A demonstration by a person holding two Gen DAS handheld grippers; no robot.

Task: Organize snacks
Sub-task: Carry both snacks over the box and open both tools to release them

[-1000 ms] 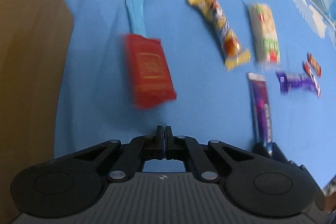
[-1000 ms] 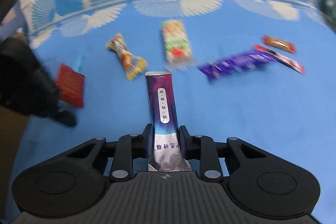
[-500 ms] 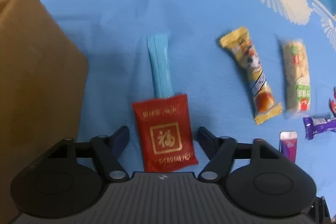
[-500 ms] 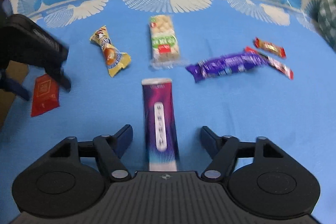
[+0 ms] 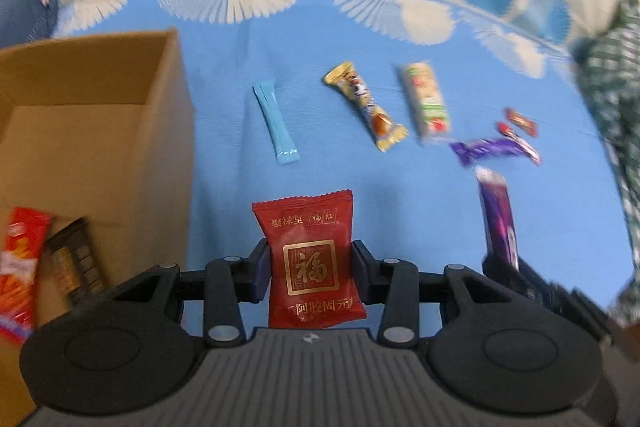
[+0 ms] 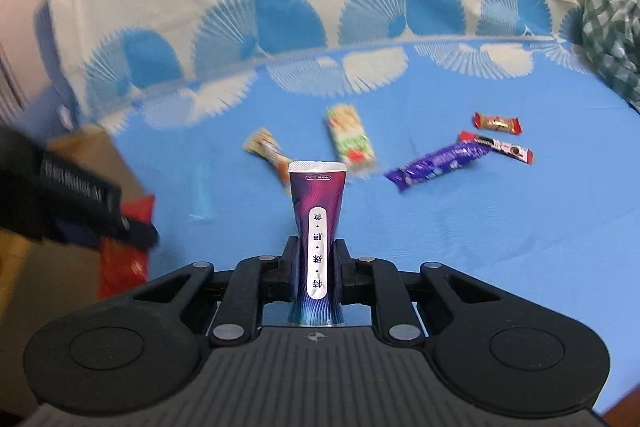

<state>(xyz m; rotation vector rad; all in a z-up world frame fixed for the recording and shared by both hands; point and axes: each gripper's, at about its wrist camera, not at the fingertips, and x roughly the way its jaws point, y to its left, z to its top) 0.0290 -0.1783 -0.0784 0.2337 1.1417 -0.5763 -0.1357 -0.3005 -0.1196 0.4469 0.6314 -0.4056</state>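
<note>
Here, the left gripper (image 5: 308, 269) has its jaws closing on a red sachet (image 5: 310, 259), which stands lengthwise between them, its long axis running away from the camera. The right gripper (image 6: 316, 269) likewise has jaws closing on a purple stick pack (image 6: 317, 227), pinched at its lower half and pointing up and away. Both packets appear lifted clear of the blue patterned cloth (image 5: 400, 211).

The cardboard box (image 5: 96, 131) sits open at the near left, just beside the left gripper, with an orange-red packet (image 5: 20, 267) and a dark packet (image 5: 76, 267) already inside. The box lies left of both pairs of jaws, and the left hand is plainly the nearer; the right gripper would have to cross further over.

Further off on the cloth lie a light blue stick (image 5: 276, 123), a yellow-ended bar (image 5: 366, 107), a pale cereal bar (image 5: 428, 103), a purple wrapper (image 6: 436, 165) and two small red candies (image 6: 498, 123), well apart from the box, still to be gathered.
</note>
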